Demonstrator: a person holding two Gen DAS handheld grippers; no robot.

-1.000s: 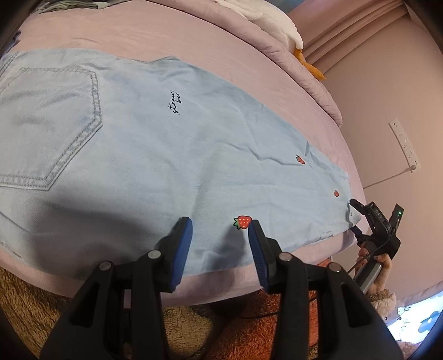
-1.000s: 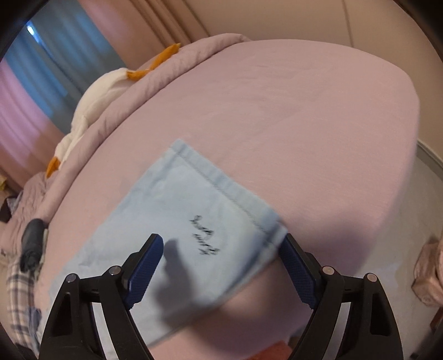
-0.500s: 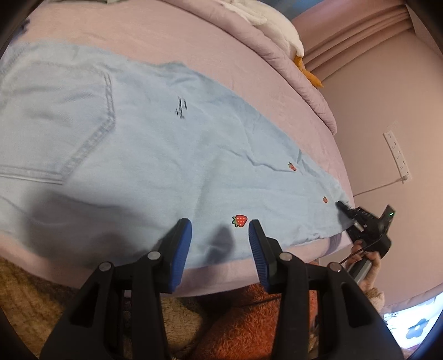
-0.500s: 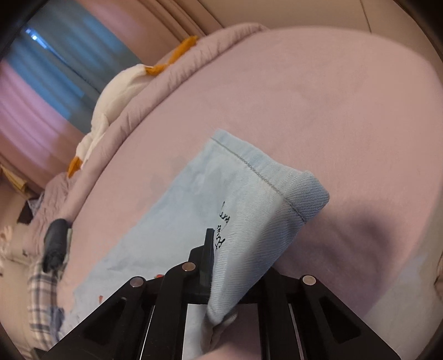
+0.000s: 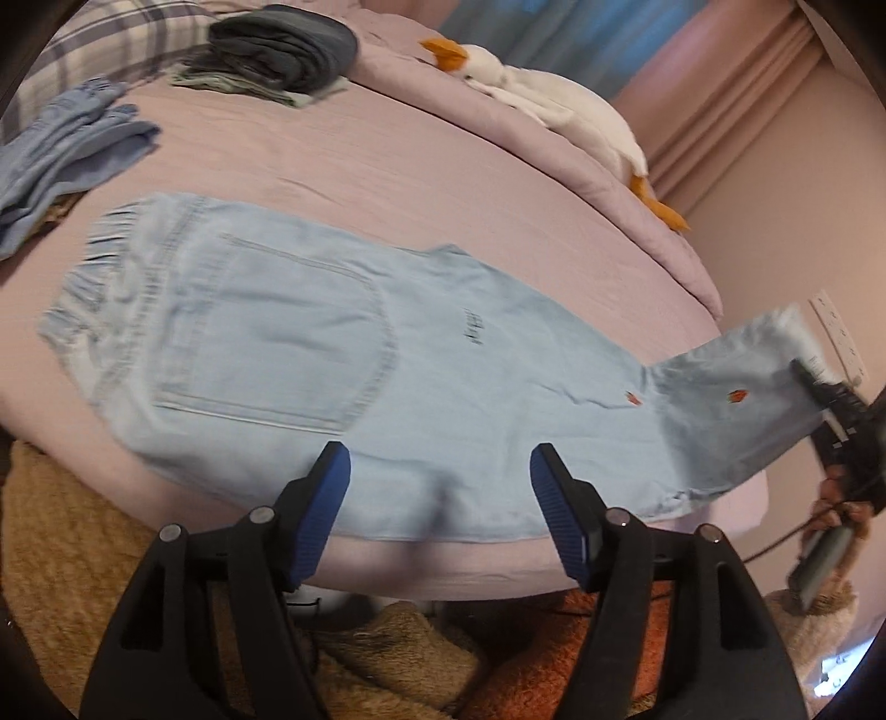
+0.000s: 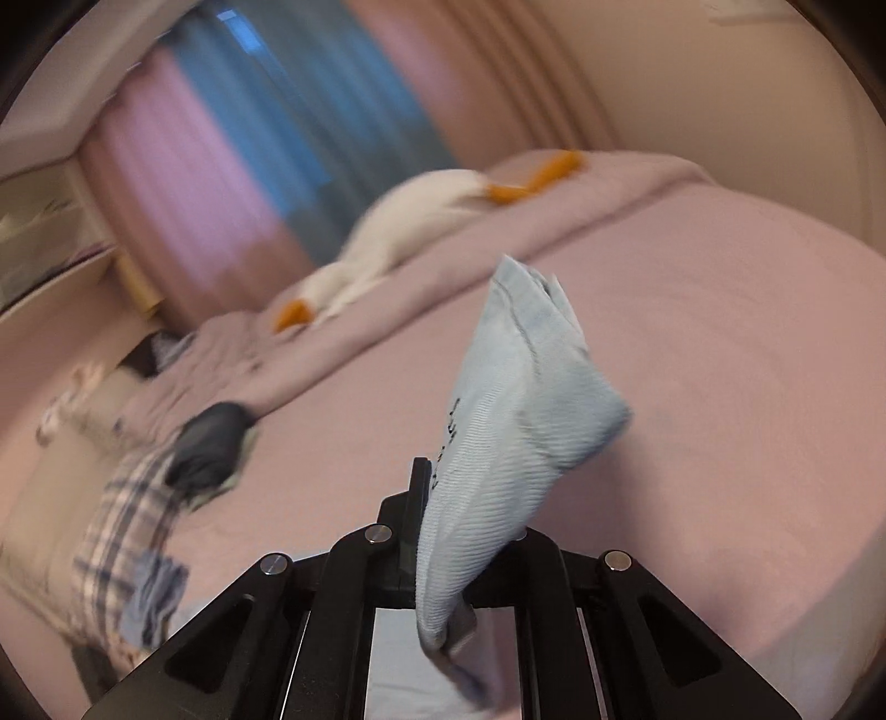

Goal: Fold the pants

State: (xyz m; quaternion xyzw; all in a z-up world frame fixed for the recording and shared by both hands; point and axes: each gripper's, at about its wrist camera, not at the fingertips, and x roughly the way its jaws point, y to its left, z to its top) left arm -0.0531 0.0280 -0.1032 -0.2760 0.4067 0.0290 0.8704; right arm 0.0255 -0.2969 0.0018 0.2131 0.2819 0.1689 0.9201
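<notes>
Light blue denim pants (image 5: 354, 354) lie flat across the pink bed (image 5: 387, 149), waistband at the left, legs running right, with small strawberry prints. My left gripper (image 5: 440, 487) is open and empty, hovering over the pants' near edge at mid-leg. My right gripper (image 6: 437, 509) is shut on the leg hem (image 6: 515, 399) and holds it lifted off the bed. In the left wrist view the raised hem (image 5: 736, 387) and the right gripper (image 5: 825, 399) show at the far right.
Folded dark clothes (image 5: 282, 50) and a crumpled blue garment (image 5: 61, 149) lie at the back left of the bed. A white goose plush (image 5: 554, 105) lies along the far edge. A tan and orange furry rug (image 5: 387, 653) is below the bed's near edge.
My right gripper has lifted the leg hem higher off the bed. My left gripper has opened wider and pulled back, so the whole pants now show.
</notes>
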